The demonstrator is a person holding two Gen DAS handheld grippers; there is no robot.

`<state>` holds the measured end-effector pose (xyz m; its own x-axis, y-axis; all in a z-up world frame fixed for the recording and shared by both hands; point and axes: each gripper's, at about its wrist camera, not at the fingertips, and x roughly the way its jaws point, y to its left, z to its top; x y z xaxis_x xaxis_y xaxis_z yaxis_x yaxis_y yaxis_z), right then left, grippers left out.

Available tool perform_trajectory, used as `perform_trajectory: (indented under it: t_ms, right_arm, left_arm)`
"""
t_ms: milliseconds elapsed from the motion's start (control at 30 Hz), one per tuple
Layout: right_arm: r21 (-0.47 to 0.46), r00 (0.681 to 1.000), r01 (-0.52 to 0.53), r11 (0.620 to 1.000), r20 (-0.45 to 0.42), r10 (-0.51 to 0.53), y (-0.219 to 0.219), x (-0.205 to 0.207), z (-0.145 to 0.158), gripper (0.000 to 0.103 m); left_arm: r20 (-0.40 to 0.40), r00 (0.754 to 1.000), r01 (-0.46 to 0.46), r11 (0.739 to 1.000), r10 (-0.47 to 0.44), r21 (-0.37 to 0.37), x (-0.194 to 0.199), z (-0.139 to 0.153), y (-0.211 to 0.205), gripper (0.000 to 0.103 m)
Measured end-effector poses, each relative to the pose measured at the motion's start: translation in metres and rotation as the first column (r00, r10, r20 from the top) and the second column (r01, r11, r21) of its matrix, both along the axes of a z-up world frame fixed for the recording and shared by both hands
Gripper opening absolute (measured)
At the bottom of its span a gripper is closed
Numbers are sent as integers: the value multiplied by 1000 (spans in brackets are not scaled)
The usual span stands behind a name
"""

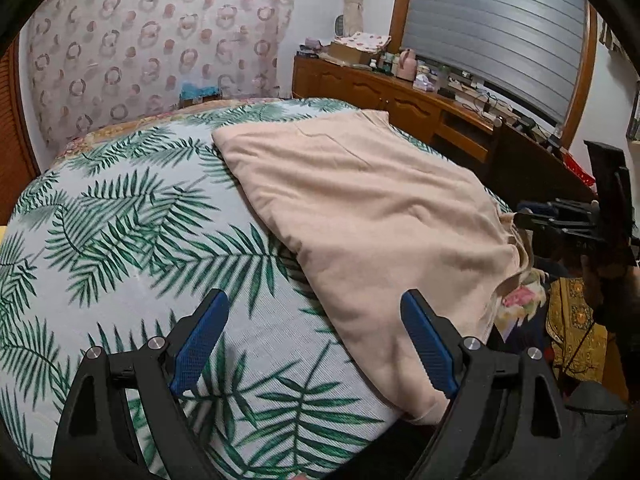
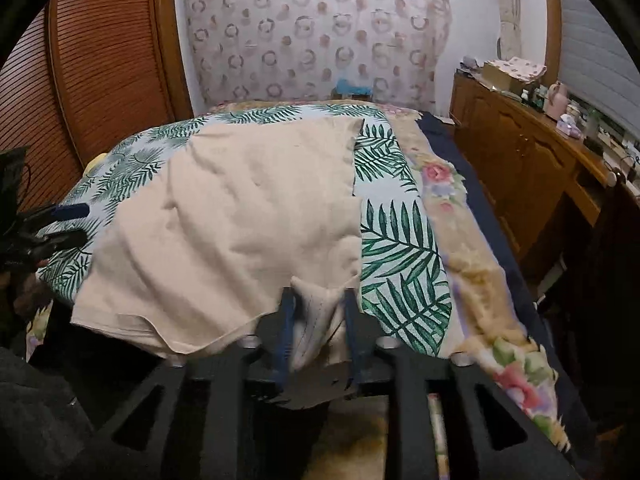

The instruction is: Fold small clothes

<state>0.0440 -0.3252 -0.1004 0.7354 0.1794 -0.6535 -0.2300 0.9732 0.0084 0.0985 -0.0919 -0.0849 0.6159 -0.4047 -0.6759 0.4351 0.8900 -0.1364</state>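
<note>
The bed carries a pale sheet printed with green palm fronds, spread over a floral blanket whose pink and yellow flowers show along the side edge. A beige garment lies directly on the leaf-print sheet, fairly flat with soft wrinkles, its near hem reaching past the bed's edge.

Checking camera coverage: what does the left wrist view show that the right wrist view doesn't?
Left wrist only: the left gripper from behind, jaws wide with nothing between them, and the grey window blind.
Right wrist only: a bunch of beige cloth between the right gripper jaws, and the slatted wooden door.
Both: the leaf-print sheet and ringed curtain.
</note>
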Motion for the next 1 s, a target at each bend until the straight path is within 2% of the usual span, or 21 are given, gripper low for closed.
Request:
perform_trajectory:
  t_ms: [67, 233, 300, 400, 467, 533, 667, 733, 900, 933, 1000]
  right_arm:
    - [13, 1000, -5, 1000, -11, 5, -1, 0, -4, 58]
    - [19, 999, -1, 1000, -47, 2, -4, 5, -13, 58]
    - [11, 998, -4, 1000, -58, 4, -4, 6, -15, 58]
    - [6, 998, -9, 1000, -61, 9, -4, 7, -15, 58]
    - [16, 998, -20, 1000, -60, 21, -3, 7, -15, 58]
    - [17, 997, -43, 999, -58, 44, -1, 6, -14, 58]
    - [2, 996, -60, 998, -64, 60, 2, 4, -13, 58]
    - [15, 995, -76, 997, -70, 77, 1, 5, -12, 52]
    - [-21, 995, -75, 997, -62, 74, 0, 5, -13, 44]
    - [-24, 996, -73, 997, -61, 72, -1, 5, -13, 41]
    - [-26, 996, -66, 997, -58, 64, -4, 5, -12, 26]
  left_arm:
    - [-10, 1000, 6, 1000, -6, 3, -3, -2, -3, 88]
    - [-34, 999, 36, 999, -37, -17, -8, -5, -7, 88]
    - [-40, 998, 55, 998, -56, -25, -11, -7, -9, 85]
    - [-48, 995, 83, 996, -85, -41, -17, -8, -12, 71]
    - [-55, 993, 102, 994, -104, -46, -22, -9, -15, 58]
    - [-59, 992, 111, 993, -113, -36, -25, -10, -19, 50]
    - [-75, 989, 124, 992, -126, -27, -28, -14, -26, 43]
    - [-75, 989, 124, 992, -125, -24, -30, -15, -28, 43]
    - [-76, 990, 119, 993, -121, -27, -31, -15, -27, 42]
    - [-77, 989, 123, 992, -125, -30, -32, -15, -28, 38]
    - [-78, 988, 130, 991, -132, -31, -33, -15, -30, 30]
